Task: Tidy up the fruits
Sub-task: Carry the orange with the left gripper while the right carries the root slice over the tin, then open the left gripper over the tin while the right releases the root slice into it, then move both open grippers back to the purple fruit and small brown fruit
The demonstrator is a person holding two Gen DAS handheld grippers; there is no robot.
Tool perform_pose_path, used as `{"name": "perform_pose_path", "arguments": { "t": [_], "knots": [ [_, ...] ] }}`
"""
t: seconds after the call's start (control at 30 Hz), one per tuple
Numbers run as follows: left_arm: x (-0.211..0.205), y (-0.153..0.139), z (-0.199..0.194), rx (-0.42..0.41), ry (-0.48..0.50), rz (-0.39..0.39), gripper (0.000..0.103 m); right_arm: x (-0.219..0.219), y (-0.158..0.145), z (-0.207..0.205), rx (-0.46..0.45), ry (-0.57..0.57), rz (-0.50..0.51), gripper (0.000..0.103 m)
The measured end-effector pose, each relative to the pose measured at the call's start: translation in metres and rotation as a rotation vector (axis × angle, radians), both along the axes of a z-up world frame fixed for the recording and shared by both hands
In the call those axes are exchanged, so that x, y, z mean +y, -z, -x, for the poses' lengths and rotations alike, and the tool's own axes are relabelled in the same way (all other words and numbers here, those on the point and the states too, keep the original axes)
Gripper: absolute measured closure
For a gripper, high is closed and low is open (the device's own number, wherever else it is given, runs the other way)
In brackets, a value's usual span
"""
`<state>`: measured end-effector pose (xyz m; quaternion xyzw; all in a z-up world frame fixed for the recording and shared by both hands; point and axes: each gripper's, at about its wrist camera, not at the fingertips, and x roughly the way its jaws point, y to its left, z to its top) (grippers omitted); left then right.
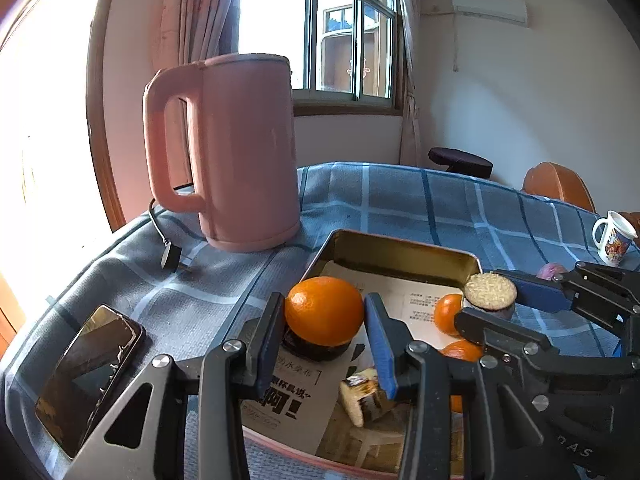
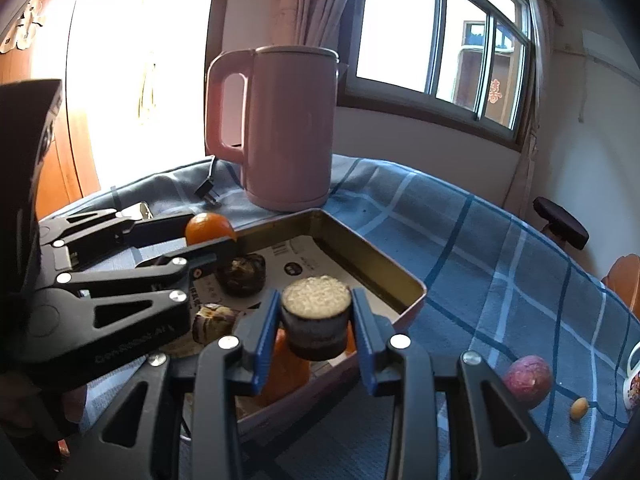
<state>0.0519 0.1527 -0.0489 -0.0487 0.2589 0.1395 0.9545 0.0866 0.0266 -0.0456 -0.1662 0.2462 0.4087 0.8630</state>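
My left gripper (image 1: pixel 325 311) is shut on an orange mandarin (image 1: pixel 324 310) and holds it over the metal tin tray (image 1: pixel 400 254); it also shows in the right wrist view (image 2: pixel 210 229). My right gripper (image 2: pixel 316 312) is shut on a round cake with a pale crumb top (image 2: pixel 316 311), held over the tray's right side (image 2: pixel 404 280); the cake also shows in the left wrist view (image 1: pixel 490 290). Two mandarins (image 1: pixel 448 314) lie in the tray under the right gripper. A dark round cake (image 2: pixel 242 274) and a cake slice (image 1: pixel 360 394) lie on the paper lining.
A pink kettle (image 1: pixel 240 152) stands behind the tray, its cord and plug (image 1: pixel 172 256) to the left. A phone (image 1: pixel 92 376) lies at the left. A purple fruit (image 2: pixel 528 380), a small yellow piece (image 2: pixel 579 408) and a white mug (image 1: pixel 614 238) are to the right on the blue plaid cloth.
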Motion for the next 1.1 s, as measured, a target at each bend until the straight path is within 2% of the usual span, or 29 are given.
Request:
{"name": "perform_pose_path", "arguments": {
  "t": [0.27,0.63,0.7,0.77,0.83,0.93,1.1],
  "knots": [
    [0.005,0.005,-0.003,0.023,0.006,0.018,0.06,0.009,0.002,0.002,-0.021,-0.011,0.029,0.065],
    [0.004,0.007,-0.005,0.036,0.016,0.017,0.06,0.016,0.007,-0.007,0.018,-0.023,0.05,0.064],
    [0.004,0.007,-0.005,0.037,0.012,0.015,0.06,0.016,0.008,-0.008,0.025,-0.021,0.054,0.061],
    [0.005,0.007,-0.004,0.036,0.002,0.021,0.059,0.015,0.008,-0.009,0.025,-0.012,0.054,0.051],
    [0.006,0.006,-0.002,0.03,-0.001,0.026,0.048,0.011,0.007,-0.012,0.029,0.004,0.04,0.039],
    [0.005,0.001,0.002,0.006,-0.01,0.024,0.032,0.0,0.005,-0.016,0.049,0.02,0.004,0.033],
    [-0.013,-0.014,0.006,-0.036,0.027,0.012,0.029,-0.029,-0.005,-0.015,0.015,0.06,-0.015,0.03]
  ]
}}
